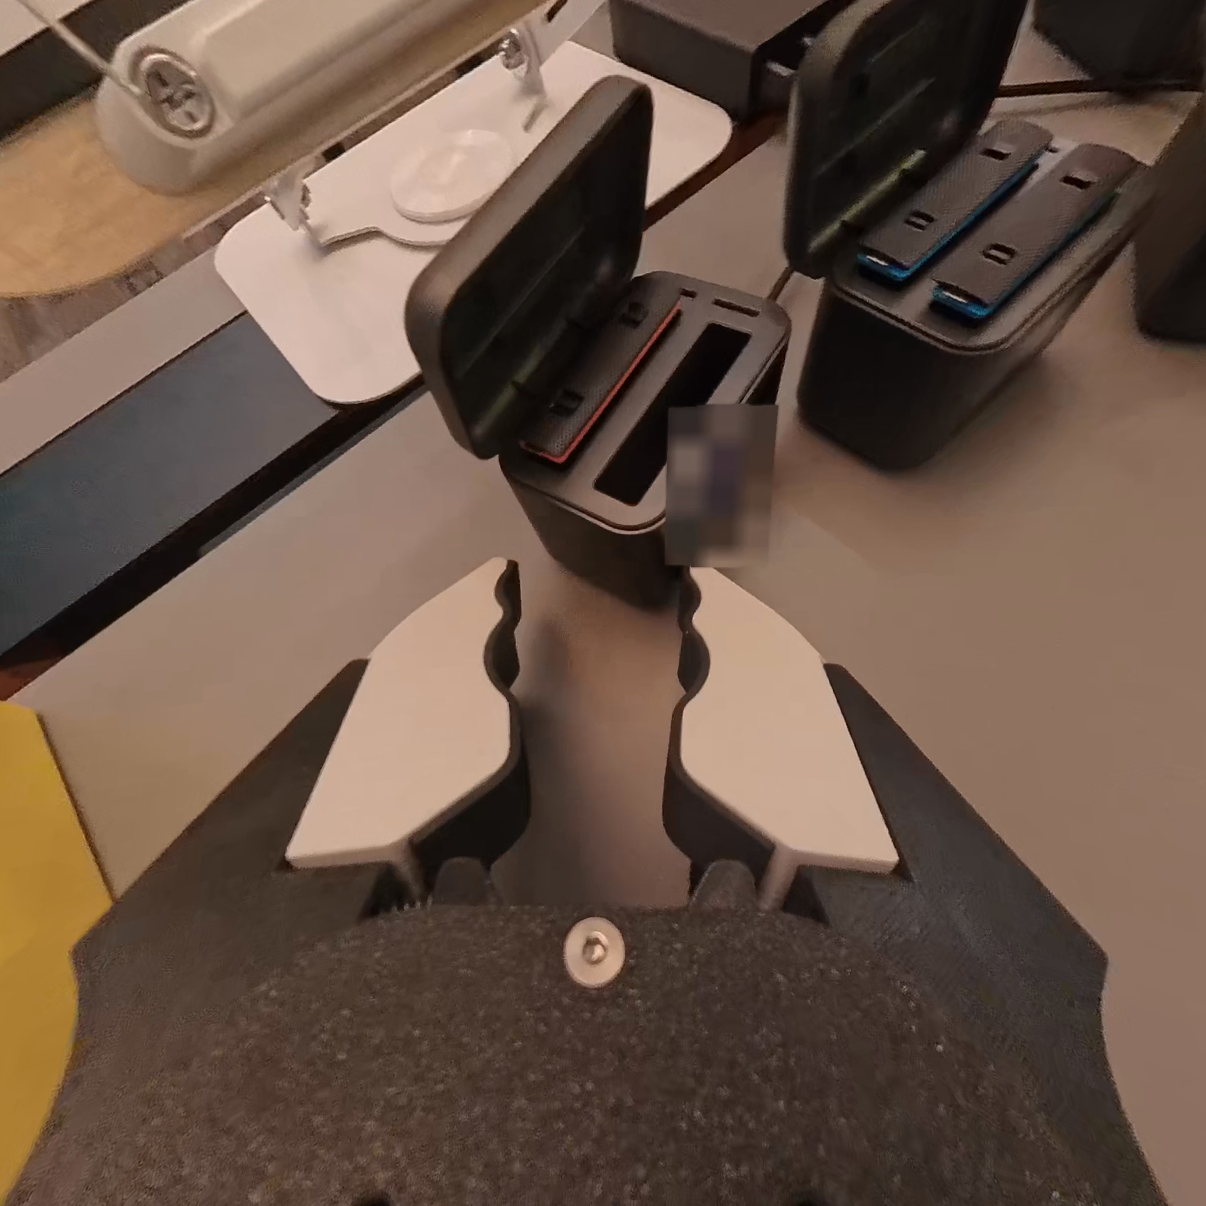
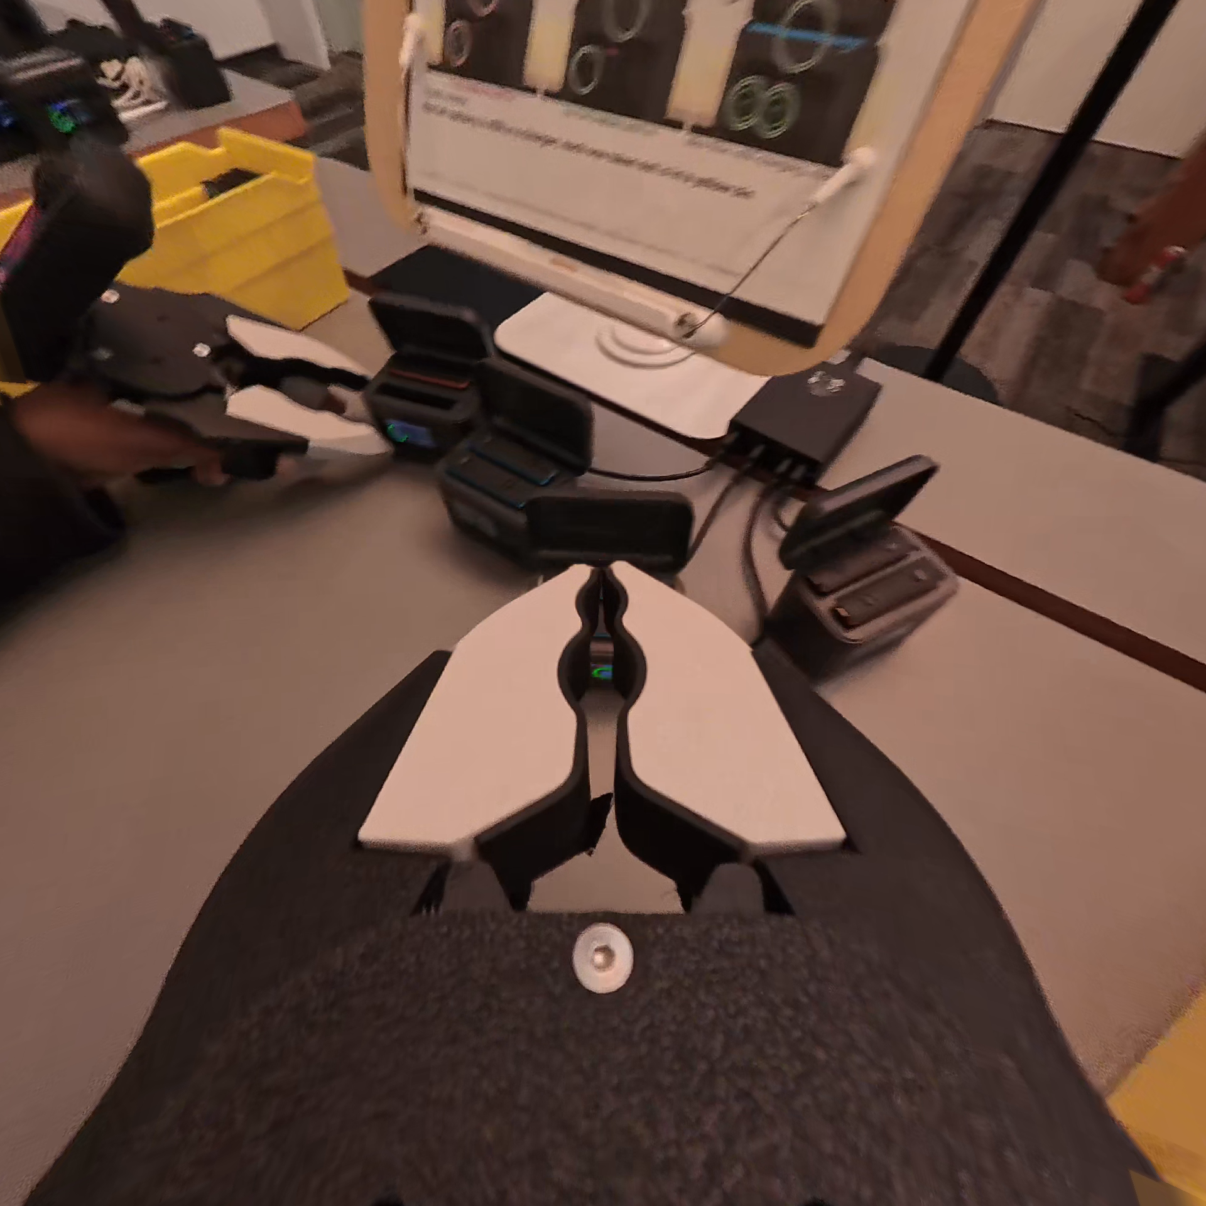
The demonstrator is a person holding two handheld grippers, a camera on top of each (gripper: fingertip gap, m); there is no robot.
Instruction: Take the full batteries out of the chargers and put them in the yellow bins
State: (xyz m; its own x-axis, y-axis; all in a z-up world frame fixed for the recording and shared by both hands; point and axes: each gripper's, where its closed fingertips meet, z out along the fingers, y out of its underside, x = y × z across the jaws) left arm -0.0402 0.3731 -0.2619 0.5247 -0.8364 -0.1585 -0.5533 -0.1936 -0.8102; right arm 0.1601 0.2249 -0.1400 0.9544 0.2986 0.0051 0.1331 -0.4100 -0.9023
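The left gripper (image 1: pixel 600 626) faces the nearest charger (image 1: pixel 646 470), fingers apart and empty, lined up to take the red-edged battery (image 1: pixel 600 385) seated beside an empty slot. The lid stands open for access. The right gripper (image 2: pixel 603 577) has fingers nearly together, empty. The yellow bin (image 2: pixel 248 222) waits leftward on the surface (image 2: pixel 196 652).

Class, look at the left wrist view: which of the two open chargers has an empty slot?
The nearer charger, just ahead of the left gripper: one red-edged battery, one empty slot. The farther charger holds two blue-edged batteries.
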